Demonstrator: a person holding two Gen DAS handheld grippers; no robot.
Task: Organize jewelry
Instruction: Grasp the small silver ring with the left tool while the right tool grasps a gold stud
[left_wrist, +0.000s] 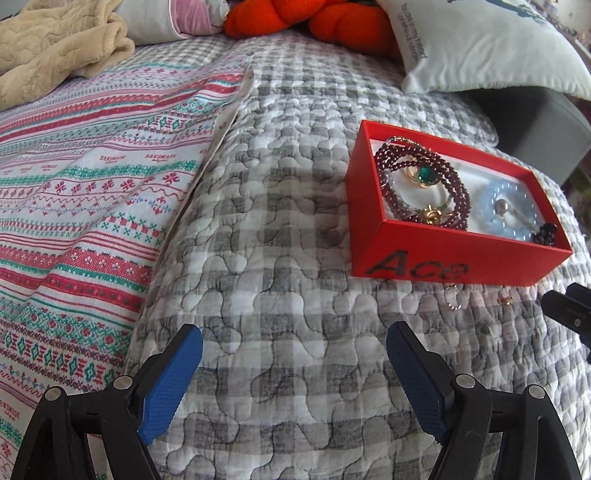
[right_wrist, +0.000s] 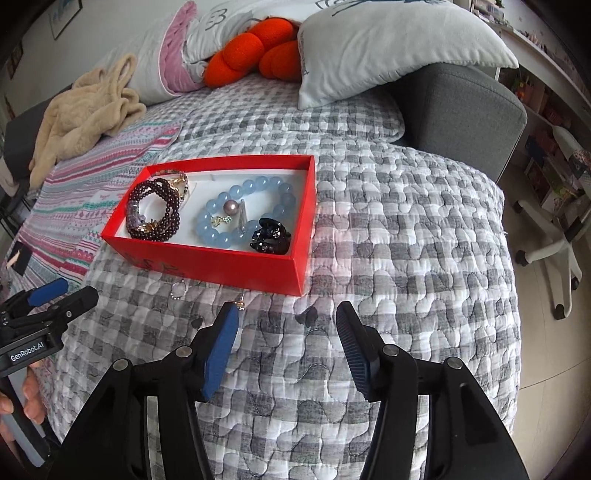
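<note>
- Lying across the whole scene, grey checked quilt (right_wrist: 406, 229): soft and puckered, so liable to swallow small pieces in its seams and to give way under any downward press of a fingertip.
- Sitting on that quilt at about 11 o'clock of the right wrist view, red box (right_wrist: 229, 267): open-topped and light by the look of it, likely to slide or tip if nudged on its near wall.
- Hovering over bare quilt with jaws spread wide and nothing between them, left gripper (left_wrist: 295, 373): well apart from any loose piece, so of little use for steadying the box from there.
- Hanging likewise agape and empty, right gripper (right_wrist: 286, 332): left finger (right_wrist: 221, 350) just beside the gold earring, tip partly covering it, so apt to drag or bury it.
- Filling the box already, dark red bead strand (right_wrist: 155, 210), blue bead bracelet (right_wrist: 245, 206) and black hair clip (right_wrist: 269, 236): prone to tangling, or to being snagged out again by a careless drop.
- Resting outside the box at 10 o'clock of the right gripper, small silver chain piece (right_wrist: 178, 290): thin, pale against the checks, easily missed or pinched together with cloth.
- Lying at 11 o'clock beside the fingertip, gold earring (right_wrist: 241, 304): tiny and hard, likely to squirt free of wide pads.
</note>
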